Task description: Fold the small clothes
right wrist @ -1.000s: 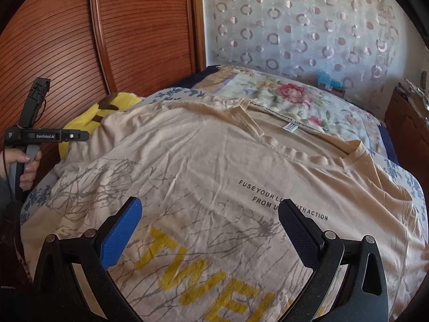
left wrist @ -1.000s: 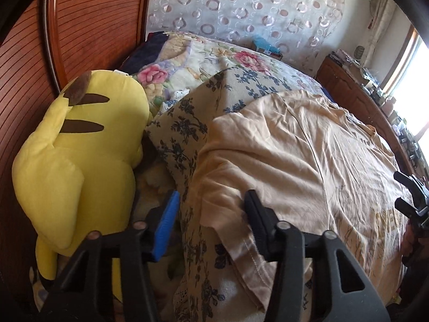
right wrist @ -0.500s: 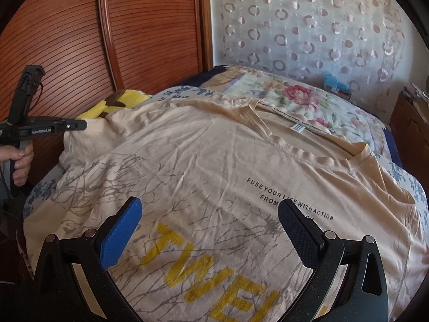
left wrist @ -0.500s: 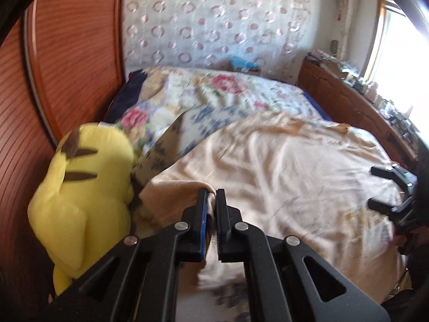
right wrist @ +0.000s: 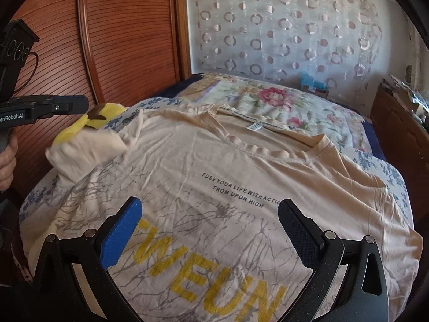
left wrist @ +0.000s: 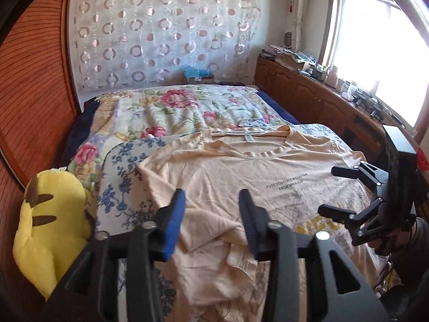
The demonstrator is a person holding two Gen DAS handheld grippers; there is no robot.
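Beige cotton T-shirt (right wrist: 241, 166) lies face-up on the bed (left wrist: 187, 107), on top of a blue-flowered cloth (left wrist: 120, 182) that serves as the folding surface; a floral quilt (left wrist: 174, 107) covers the bed further back, toward the curtained wall

Placement, judged: shirt is spread wide with neckline away from the person, so both side edges sit within reach of one gripper each. Print faces up: small black text line at chest, yellow block letters and grey branch pattern below

Left hand-held gripper (left wrist: 211, 214): jaws have just been opening, and stand apart with nothing between them. Just beyond its tips the left sleeve (left wrist: 203, 230) lies turned inward onto the shirt body, bunched and creased rather than flat. In the right wrist view the same sleeve reads as a pale raised lump at the shirt's left edge, with the left gripper hovering above it, clear of the cloth. Reading: sleeve fold laid down and let go, gripper lifted off so as not to drag it

Right hand-held gripper (right wrist: 211, 230): jaws spread wide, nothing between them, poised above the lower chest print; contact with fabric not evident. Right sleeve (right wrist: 375, 187) not yet folded, lying flat outward

Yellow plush toy (left wrist: 51, 230) sits beside the bed against the wooden wardrobe (right wrist: 120, 40), just off the shirt's left edge

Task state, judged: early, one sleeve in; sleeve needs smoothing
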